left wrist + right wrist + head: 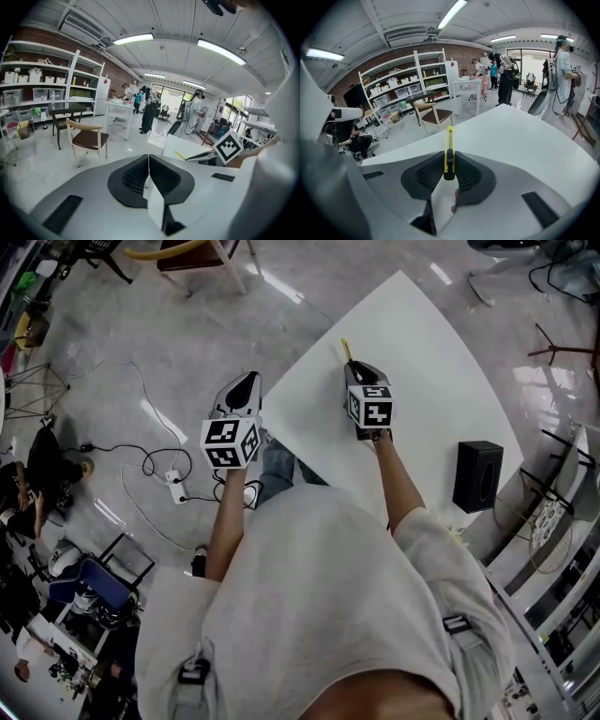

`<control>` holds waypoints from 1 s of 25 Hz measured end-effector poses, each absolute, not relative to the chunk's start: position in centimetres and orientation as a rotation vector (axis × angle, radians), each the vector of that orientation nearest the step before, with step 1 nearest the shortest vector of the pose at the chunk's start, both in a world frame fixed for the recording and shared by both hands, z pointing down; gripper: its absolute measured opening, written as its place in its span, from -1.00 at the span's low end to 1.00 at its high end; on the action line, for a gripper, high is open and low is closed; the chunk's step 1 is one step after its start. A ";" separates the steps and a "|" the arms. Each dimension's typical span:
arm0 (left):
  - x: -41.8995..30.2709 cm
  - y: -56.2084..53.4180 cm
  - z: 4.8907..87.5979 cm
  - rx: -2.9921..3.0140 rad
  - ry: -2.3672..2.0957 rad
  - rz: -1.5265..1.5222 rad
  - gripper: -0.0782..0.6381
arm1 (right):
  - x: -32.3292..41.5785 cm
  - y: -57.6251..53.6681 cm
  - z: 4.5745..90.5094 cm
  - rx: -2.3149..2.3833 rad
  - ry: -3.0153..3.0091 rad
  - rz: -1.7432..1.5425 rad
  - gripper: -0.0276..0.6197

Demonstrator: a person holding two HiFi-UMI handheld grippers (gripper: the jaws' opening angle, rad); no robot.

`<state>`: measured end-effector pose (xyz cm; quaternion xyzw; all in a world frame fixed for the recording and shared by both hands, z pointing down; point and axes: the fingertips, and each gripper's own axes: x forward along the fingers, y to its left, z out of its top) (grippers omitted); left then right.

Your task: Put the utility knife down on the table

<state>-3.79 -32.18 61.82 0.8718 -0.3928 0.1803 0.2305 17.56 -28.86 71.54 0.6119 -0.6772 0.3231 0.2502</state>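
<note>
The only markings close at hand are the black-and-white square patterns on the two marker cubes, one per gripper; they are codes, not words; any print on the boxes on the white shelves beyond the table is too small to read.

One utility knife, yellow with a black slider, is clamped edge-on between the pads of the right gripper; its yellow end sticks out past the jaws, over the white table and towards the table's far edge. From the head view the right gripper sits over the table near its left edge, with the knife poking out ahead; whether the tip touches the tabletop cannot be told.

The left gripper is clenched on nothing, its jaws pressed together; it hangs off the table's left edge, over the floor.

One black box stands on the table near its right edge, well apart from the knife; nothing lies between them. One wooden chair with a brown seat stands on the floor beyond the table; one white power strip with its cable lies on the floor left of the table; several people stand in the room well beyond the table.
</note>
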 end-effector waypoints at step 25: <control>-4.8 -32.0 60.6 2.406 -1.113 0.472 -0.72 | 16.8 -29.2 74.0 1.528 -1.793 0.961 -0.34</control>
